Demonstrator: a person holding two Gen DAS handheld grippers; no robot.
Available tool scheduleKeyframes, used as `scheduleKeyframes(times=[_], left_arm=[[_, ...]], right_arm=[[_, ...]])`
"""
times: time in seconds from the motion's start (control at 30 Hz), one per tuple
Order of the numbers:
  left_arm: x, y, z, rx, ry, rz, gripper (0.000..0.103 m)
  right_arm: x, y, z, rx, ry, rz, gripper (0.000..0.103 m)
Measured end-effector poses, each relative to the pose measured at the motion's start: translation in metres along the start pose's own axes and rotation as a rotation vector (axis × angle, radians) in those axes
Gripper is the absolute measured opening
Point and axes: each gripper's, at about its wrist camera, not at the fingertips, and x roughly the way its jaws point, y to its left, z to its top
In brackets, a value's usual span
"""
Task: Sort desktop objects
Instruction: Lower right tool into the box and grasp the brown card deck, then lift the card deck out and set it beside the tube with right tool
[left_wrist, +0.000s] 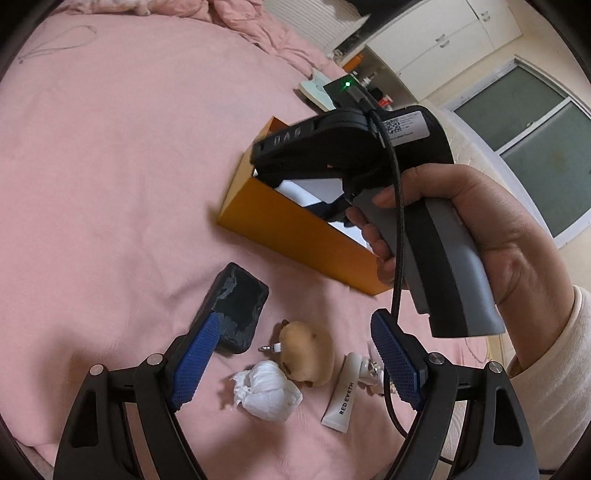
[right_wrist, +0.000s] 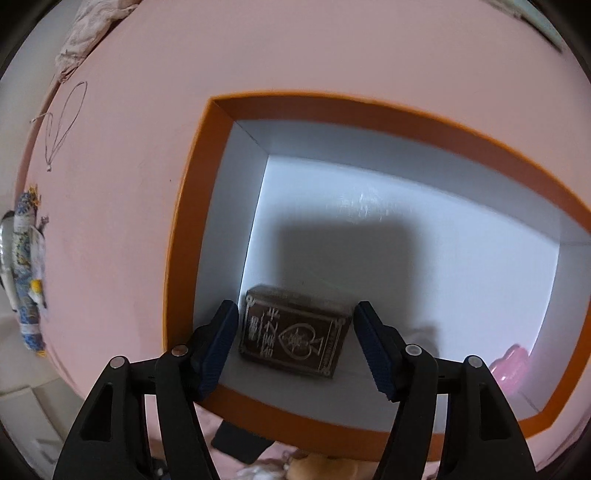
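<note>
An orange box (left_wrist: 295, 236) with a white inside lies on the pink bedcover. In the right wrist view the box (right_wrist: 192, 221) fills the frame and a dark brown card pack (right_wrist: 295, 332) lies in its near left corner. My right gripper (right_wrist: 295, 343) is open, its pads either side of the pack, not touching it. My left gripper (left_wrist: 295, 365) is open and empty above a black case (left_wrist: 236, 310), a crumpled tissue (left_wrist: 267, 391), a tan plush toy (left_wrist: 306, 350) and a white tube (left_wrist: 341, 395). The right gripper's body (left_wrist: 369, 155) hangs over the box.
A pink object (right_wrist: 509, 365) lies at the box's right side. A thin cord loop (right_wrist: 62, 122) and a blue patterned object (right_wrist: 27, 273) lie on the cover to the left. A small metal plug (left_wrist: 269, 348) lies by the toy. White cupboards (left_wrist: 424, 40) stand beyond the bed.
</note>
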Motion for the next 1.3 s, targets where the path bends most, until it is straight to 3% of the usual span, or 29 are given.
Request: scheduleKeyframes(times=[0.13,0.33,0.47,0.57,0.63,0.9,1.1,1.3], left_arm=[[-0.001,0.003,0.000,-0.015,-0.006,-0.011,0.083],[0.004,0.002,0.000,-0.012,-0.011,-0.006,0.083],[0.004,0.005,0.000,-0.016,-0.024,0.012,0.083],[0.007,0.010,0.005,-0.026,-0.035,0.030,0.083],[0.008,0.012,0.007,-0.030,-0.036,0.035,0.083],[0.005,0.011,0.005,-0.016,-0.048,0.071,0.083],[-0.003,0.007,-0.002,0.029,-0.073,0.095,0.083],[-0.003,-0.006,-0.003,0.110,-0.098,0.123,0.083]], right_arm=[[-0.006,-0.010,-0.003,0.013,-0.054,-0.026,0.059],[-0.045,-0.055,-0.016,0.146,-0.179,0.088,0.059],[-0.105,-0.075,-0.054,0.136,-0.329,0.158,0.059],[-0.133,-0.083,-0.106,0.083,-0.411,0.171,0.059],[-0.128,-0.089,-0.142,0.060,-0.408,0.173,0.060],[-0.064,-0.086,-0.255,0.016,-0.250,0.153,0.060],[-0.031,-0.097,-0.272,0.038,-0.170,0.063,0.060],[-0.058,-0.114,-0.284,0.048,-0.316,0.111,0.060]])
